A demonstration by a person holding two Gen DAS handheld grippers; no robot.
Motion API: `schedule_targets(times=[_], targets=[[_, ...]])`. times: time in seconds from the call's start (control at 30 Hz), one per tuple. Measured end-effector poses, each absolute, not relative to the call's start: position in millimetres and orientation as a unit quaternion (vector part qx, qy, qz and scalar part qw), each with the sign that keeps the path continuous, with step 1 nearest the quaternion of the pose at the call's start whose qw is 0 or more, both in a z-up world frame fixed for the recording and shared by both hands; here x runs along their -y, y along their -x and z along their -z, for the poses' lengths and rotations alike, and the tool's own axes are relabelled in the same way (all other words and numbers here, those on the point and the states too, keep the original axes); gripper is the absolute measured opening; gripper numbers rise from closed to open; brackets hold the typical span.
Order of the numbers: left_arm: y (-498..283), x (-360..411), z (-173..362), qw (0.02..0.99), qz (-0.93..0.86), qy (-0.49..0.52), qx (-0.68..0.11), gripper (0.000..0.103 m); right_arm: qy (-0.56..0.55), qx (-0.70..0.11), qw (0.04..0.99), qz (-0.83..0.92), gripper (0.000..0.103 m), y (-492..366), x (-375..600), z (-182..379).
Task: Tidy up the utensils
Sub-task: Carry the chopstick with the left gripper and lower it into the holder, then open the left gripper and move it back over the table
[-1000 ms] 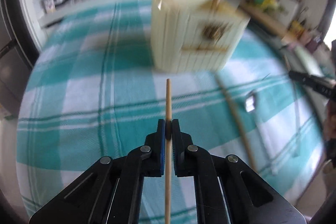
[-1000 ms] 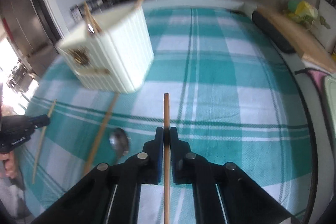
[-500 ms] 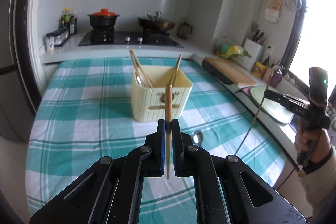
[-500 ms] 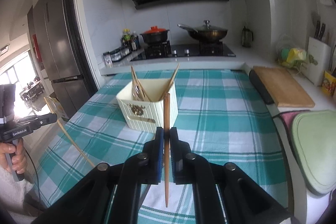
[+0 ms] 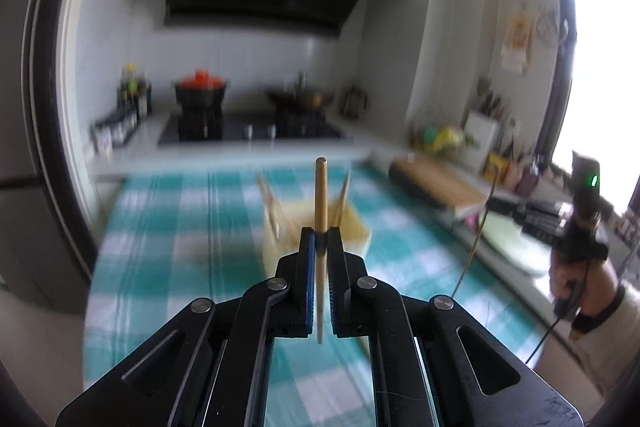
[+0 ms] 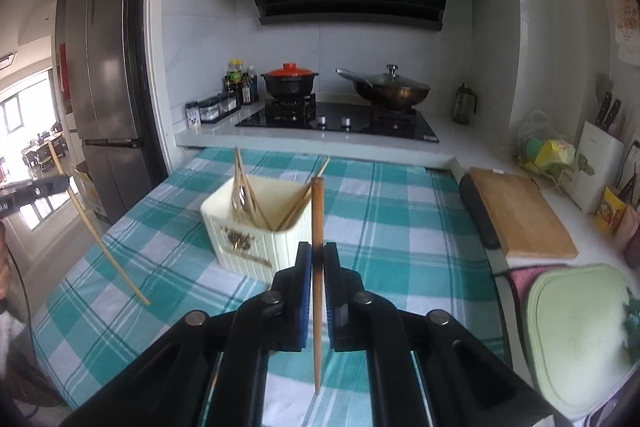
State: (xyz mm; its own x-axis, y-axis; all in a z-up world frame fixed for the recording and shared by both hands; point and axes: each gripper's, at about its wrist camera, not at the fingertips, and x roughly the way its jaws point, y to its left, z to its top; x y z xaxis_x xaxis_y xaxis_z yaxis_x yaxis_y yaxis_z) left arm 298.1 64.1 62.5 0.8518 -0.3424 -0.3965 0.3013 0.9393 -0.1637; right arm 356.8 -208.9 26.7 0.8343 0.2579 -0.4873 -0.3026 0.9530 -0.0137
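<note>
A cream utensil holder (image 6: 260, 227) stands on the teal checked tablecloth (image 6: 400, 227), with several chopsticks and a spoon in it. It shows blurred in the left wrist view (image 5: 352, 227). My left gripper (image 5: 320, 239) is shut on a wooden chopstick (image 5: 321, 195), held upright above the table. My right gripper (image 6: 317, 255) is shut on another chopstick (image 6: 317, 219), also upright, near the holder. The left gripper and its chopstick (image 6: 100, 243) show at the left of the right wrist view. The right gripper and its chopstick (image 5: 476, 235) show at the right of the left wrist view.
A stove with a red-lidded pot (image 6: 290, 79) and a wok (image 6: 390, 89) stands behind the table. A wooden cutting board (image 6: 516, 215) and a green mat (image 6: 576, 327) lie on the counter to the right. A fridge (image 6: 104, 67) stands at the left.
Both grippers have lifted off the table with their chopsticks and tilted up to look across the kitchen. The left wrist view is blurred from motion.
</note>
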Motion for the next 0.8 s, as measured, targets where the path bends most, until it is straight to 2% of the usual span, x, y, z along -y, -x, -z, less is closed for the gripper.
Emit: schedule_targets(times=[0.1,0.23,0.4,0.5,0.67,0.77,0.8], targets=[[-319.5,-55.9,-98.5,0.972,0.162,0.041,-0.166,0.004,0.050,-0.207,0.965,-0.153,0.006,-370.2,198.5,-52.5],[-364.6,-40.9,-110.6,0.980,0.135,0.028,-0.141,0.004,0.042,-0.148,0.974,-0.164,0.006,-398.6,178.0,-85.2],[-436.0,-31.1,-79.0,0.972,0.127,0.044,-0.195,0.004,0.027,-0.107,0.977,-0.185,0.006,-439.3,147.1,-84.8],[-467.1,-27.3,-44.7,0.959,0.130,0.048,-0.247,0.004,0.035,-0.134,0.970,-0.198,0.006,-469.4,128.5,-59.5],[-501.4,-21.4,-4.5,0.938,0.135,0.045,-0.316,0.004,0.016,-0.243,0.944,-0.221,0.006,-524.4,110.1,-1.0],[-518.1,-14.8,14.5,0.927,0.135,0.045,-0.346,0.005,0.002,-0.282,0.933,-0.223,0.006,-543.5,106.3,22.7],[-522.4,-13.8,19.4,0.924,0.131,0.047,-0.355,0.008,-0.001,-0.300,0.927,-0.227,0.007,-550.1,103.8,30.9]])
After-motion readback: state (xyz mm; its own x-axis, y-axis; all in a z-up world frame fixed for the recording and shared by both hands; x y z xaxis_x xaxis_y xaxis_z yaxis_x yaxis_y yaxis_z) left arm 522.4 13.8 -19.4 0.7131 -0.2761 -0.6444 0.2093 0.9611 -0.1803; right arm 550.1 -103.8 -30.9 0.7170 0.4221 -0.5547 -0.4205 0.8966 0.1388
